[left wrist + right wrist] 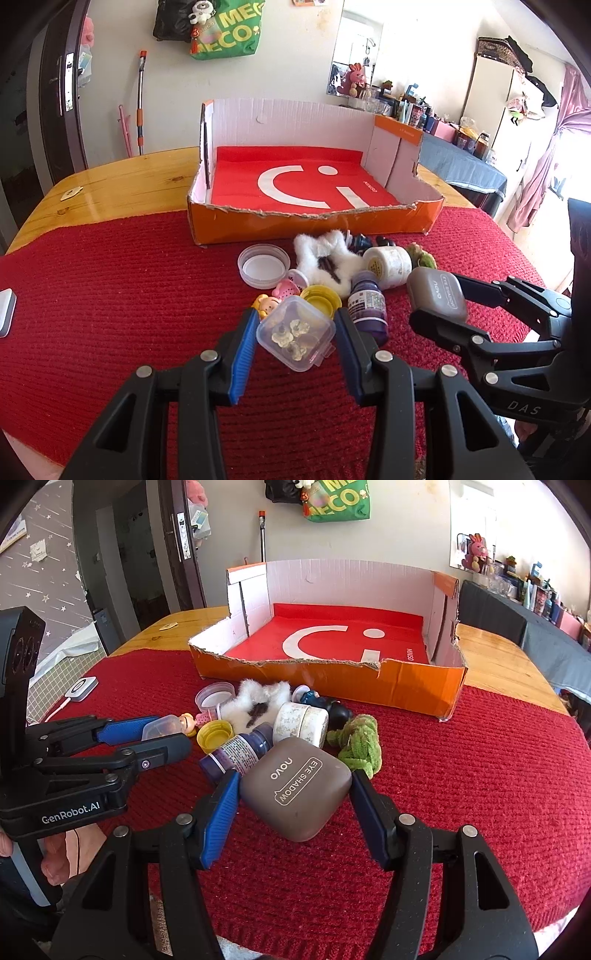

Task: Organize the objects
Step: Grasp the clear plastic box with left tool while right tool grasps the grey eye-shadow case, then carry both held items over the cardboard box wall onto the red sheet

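My left gripper [295,321] is shut on a small clear plastic box [295,334] with pale trinkets inside; both blue pads press its sides just above the red cloth [110,295]. My right gripper [295,784] is shut on a grey-brown eye shadow case [299,786], held at the right of the pile. From the right wrist view the left gripper [162,736] and clear box [162,726] show at the left. An orange cardboard box [314,225] with a red lining stands open behind the pile.
The pile holds a purple bottle [367,301], white jar [388,264], fluffy white toy [328,258], yellow cap [321,297], clear lid [263,266], pink figures [286,290] and a green plush [358,744]. A white pad [82,687] lies at the cloth's left edge.
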### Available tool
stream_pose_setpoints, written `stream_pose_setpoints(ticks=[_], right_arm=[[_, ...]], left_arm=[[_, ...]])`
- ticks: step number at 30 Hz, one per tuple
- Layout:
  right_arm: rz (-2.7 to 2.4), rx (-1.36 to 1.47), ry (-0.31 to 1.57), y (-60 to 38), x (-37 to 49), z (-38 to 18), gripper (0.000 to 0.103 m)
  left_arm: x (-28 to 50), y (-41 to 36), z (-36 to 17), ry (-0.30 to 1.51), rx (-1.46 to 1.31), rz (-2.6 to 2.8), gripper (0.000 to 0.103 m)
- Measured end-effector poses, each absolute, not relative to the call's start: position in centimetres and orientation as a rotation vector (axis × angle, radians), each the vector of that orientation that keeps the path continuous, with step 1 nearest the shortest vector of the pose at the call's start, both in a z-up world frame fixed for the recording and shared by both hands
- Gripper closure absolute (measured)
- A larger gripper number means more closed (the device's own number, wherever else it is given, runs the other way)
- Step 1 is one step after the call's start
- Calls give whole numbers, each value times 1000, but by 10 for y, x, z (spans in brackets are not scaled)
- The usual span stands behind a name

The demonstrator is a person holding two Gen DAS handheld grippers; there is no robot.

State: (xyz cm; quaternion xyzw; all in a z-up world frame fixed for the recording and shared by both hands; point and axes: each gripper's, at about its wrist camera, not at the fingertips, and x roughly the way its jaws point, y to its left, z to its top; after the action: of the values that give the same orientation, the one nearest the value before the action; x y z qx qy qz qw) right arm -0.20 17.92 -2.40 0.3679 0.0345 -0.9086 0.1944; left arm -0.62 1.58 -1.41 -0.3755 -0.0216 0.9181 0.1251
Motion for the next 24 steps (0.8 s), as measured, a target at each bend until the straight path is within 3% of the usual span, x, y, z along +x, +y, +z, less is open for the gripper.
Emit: stream_pose_setpoints(ticks=[24], right_arm=[[-2549,990,58,189,-45,15,44]], left_arm=[[-57,19,22,-69,-1049,2709,59]])
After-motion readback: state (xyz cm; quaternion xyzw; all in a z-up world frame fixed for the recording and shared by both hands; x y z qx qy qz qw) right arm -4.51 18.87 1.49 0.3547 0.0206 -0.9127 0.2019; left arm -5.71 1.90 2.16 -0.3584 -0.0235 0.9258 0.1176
